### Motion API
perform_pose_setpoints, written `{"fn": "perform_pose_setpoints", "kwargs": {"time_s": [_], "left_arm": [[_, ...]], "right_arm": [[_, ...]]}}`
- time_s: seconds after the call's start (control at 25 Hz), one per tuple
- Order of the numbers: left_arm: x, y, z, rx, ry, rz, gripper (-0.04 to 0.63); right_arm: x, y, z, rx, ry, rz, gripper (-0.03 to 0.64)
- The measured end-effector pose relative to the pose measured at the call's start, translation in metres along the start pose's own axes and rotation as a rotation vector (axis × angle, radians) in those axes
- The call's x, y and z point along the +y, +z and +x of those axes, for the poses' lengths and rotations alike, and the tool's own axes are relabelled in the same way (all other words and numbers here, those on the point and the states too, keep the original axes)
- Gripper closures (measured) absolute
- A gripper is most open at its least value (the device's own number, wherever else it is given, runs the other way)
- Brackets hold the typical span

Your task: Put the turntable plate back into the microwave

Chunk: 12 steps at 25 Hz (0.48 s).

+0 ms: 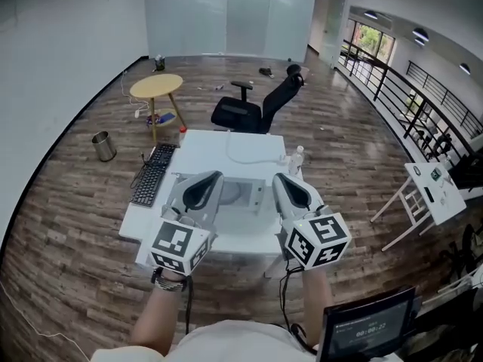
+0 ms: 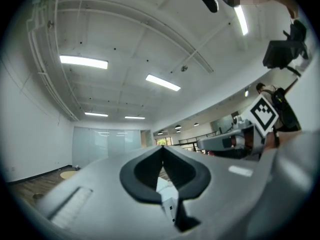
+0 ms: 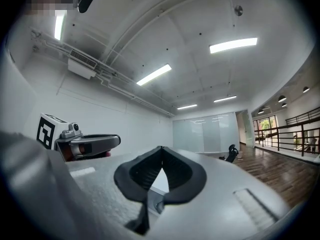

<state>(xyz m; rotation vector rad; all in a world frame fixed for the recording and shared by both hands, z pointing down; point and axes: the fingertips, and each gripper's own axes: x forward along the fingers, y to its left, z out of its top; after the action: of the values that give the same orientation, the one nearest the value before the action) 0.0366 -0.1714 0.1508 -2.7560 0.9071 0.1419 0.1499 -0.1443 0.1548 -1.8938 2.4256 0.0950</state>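
Holding nothing | left hand-held gripper [image 2: 162, 148] closed | right hand-held gripper [image 3: 161, 148] closed | screen [image 1: 367, 325] print illegible

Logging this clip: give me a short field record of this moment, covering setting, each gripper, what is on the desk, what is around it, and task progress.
setting: open office, wood floor, white table ahead of the person
left gripper: jaws together, nothing between them, held in the air
right gripper: jaws together, nothing between them, held in the air
on table: black keyboard at left, clear bottle at right, looped white cable
around: black office chair, round yellow side table, metal bin
task progress: nothing held; more cannot be told
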Motion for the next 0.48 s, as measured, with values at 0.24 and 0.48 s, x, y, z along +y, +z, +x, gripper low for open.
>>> {"fn": "perform_pose_setpoints", "kwargs": {"time_s": [0.24,0.48], "left_arm": [[-0.005,-0.004,-0.001,0.002,0.019,-0.02,0.588],[-0.005,-0.001,-0.011,-0.043,0.039,-0.031,0.588]], "right_arm": [[-0.004,-0.003,-0.007,-0.01,-0.001,0.025,0.614],[-0.001,-0.001,-0.013,-0.03,-0.01,0.005,0.614]]}}
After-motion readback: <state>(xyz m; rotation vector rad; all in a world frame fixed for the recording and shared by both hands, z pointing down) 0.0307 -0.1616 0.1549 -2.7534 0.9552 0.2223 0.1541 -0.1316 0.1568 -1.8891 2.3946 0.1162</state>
